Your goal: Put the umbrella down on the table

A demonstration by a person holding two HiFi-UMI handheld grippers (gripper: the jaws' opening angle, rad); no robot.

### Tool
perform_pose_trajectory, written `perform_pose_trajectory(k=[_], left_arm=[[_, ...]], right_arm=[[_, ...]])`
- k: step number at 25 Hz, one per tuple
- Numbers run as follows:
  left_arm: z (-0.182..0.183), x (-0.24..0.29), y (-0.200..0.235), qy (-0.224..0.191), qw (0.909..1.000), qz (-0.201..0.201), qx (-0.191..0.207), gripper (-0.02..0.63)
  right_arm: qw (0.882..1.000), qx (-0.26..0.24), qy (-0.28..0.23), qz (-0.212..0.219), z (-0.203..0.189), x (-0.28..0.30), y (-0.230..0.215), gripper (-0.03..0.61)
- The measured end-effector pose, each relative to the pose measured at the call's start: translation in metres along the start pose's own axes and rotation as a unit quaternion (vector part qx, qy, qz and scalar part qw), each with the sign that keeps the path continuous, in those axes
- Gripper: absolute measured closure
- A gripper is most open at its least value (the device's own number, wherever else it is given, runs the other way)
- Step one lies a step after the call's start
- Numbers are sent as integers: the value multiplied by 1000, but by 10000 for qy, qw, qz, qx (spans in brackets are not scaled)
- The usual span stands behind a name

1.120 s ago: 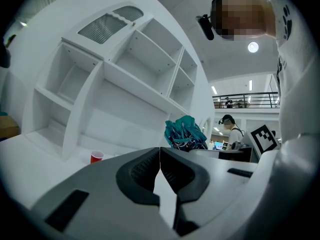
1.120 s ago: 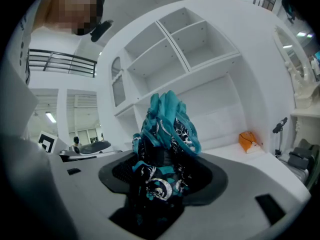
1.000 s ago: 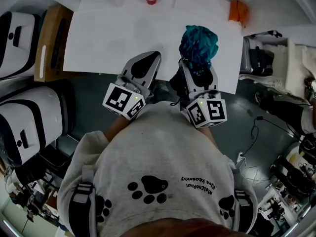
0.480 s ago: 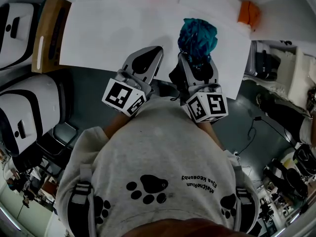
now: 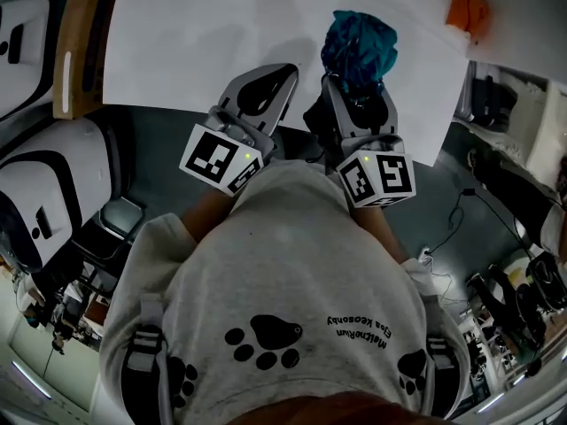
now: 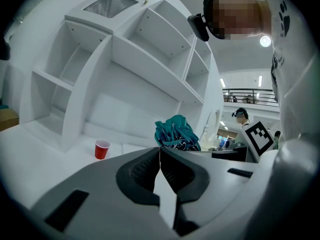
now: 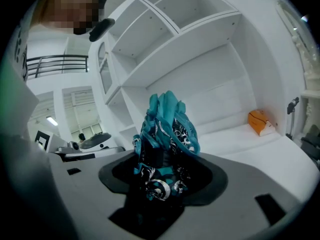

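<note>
A folded teal umbrella (image 5: 359, 47) with a black and white pattern stands upright between the jaws of my right gripper (image 5: 354, 91), which is shut on it. It hangs over the near edge of the white table (image 5: 195, 42). In the right gripper view the umbrella (image 7: 165, 134) fills the space between the jaws. My left gripper (image 5: 266, 82) is just left of it at the table's near edge, shut with nothing in it; its jaws meet in a thin line (image 6: 160, 156). From the left gripper view the umbrella (image 6: 176, 133) shows to the right.
A red cup (image 6: 101, 149) stands far back on the table before a white shelf unit (image 6: 130, 59). An orange object (image 5: 467, 9) lies at the table's far right corner. A cardboard box (image 5: 75, 51) and white machines (image 5: 44, 193) stand left of the table.
Both grippers have sunk and moved forward over the table's near edge, the umbrella still held in the right one. The red cup has slid out of the head view's top.
</note>
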State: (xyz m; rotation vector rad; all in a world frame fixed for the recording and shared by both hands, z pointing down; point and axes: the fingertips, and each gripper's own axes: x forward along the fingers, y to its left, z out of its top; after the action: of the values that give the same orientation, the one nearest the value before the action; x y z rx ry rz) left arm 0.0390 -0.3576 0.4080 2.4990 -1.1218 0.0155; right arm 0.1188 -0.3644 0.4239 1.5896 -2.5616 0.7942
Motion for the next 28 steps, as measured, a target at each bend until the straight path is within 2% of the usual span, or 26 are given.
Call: perform_pose_trajectory(k=[9,16,20,28], left_arm=[[-19,13,30,235,9995,-38,-211,595],[-30,22,52,225,9990,-25,-384,595],[-38,23,59,266,9989,-13,-389,595],[-54,22,70,390,9983,35,-441,595]], right_arm=[[9994,97,286,-150,-22,25,-4,305],[9990,5,357,-285,-46,50,-14,317],[9976,199,512,-429,-65,59,-26,324],[9940,529,689,-663,-78,69,-36,327]])
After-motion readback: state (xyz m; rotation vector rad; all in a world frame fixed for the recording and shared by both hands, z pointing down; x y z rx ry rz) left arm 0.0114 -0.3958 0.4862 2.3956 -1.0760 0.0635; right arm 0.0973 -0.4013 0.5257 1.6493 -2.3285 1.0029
